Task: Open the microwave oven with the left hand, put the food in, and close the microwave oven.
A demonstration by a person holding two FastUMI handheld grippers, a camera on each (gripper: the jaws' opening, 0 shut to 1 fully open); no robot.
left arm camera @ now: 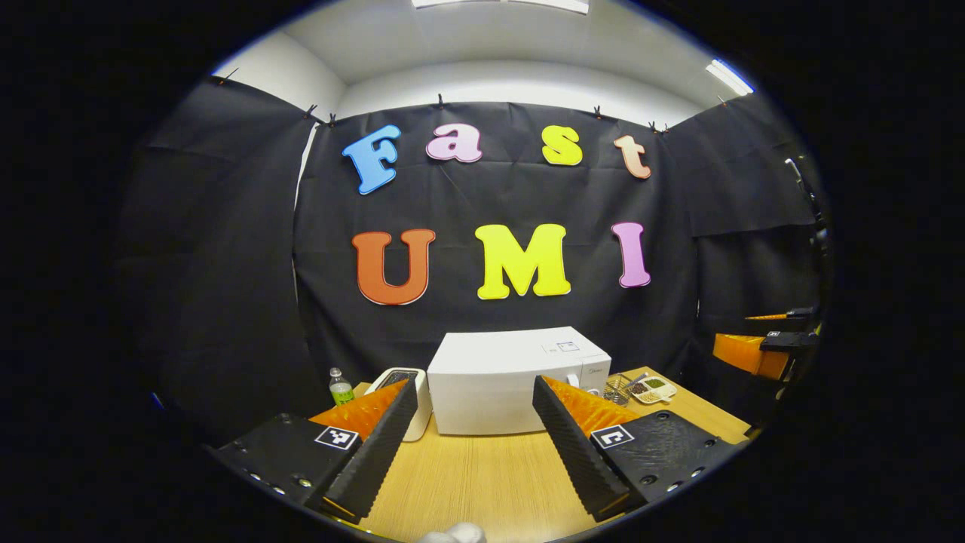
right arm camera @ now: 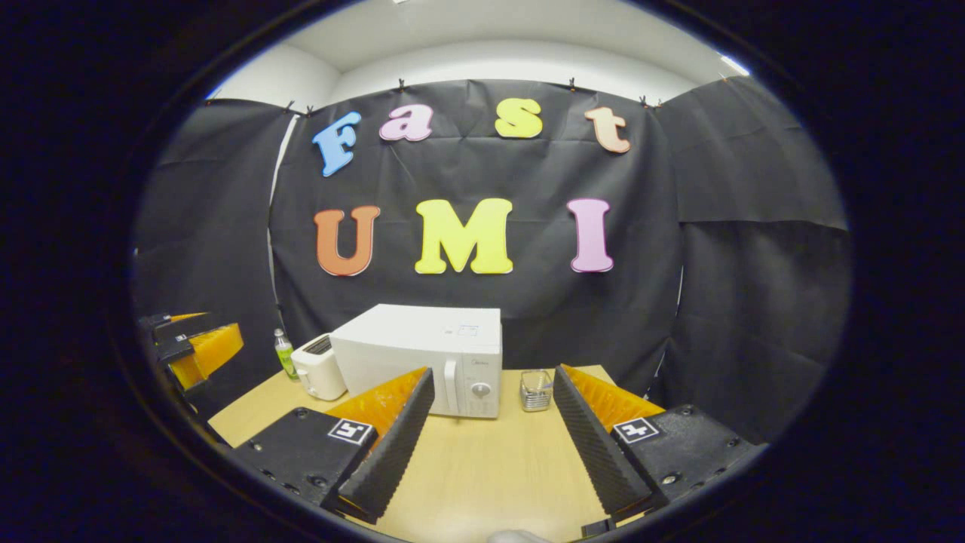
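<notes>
Both tongs hover above the wooden counter, spread wide with nothing between their fingers. Ahead of the left tongs, the white microwave oven sits at the back of the counter, door shut, well apart from the fingertips. Just right of it rests a divided tray of food beside a small wire basket. To its left stand a white toaster and a green bottle. From the right tongs, the microwave lies ahead and to the left, handle and dial facing them, the basket just beside it.
</notes>
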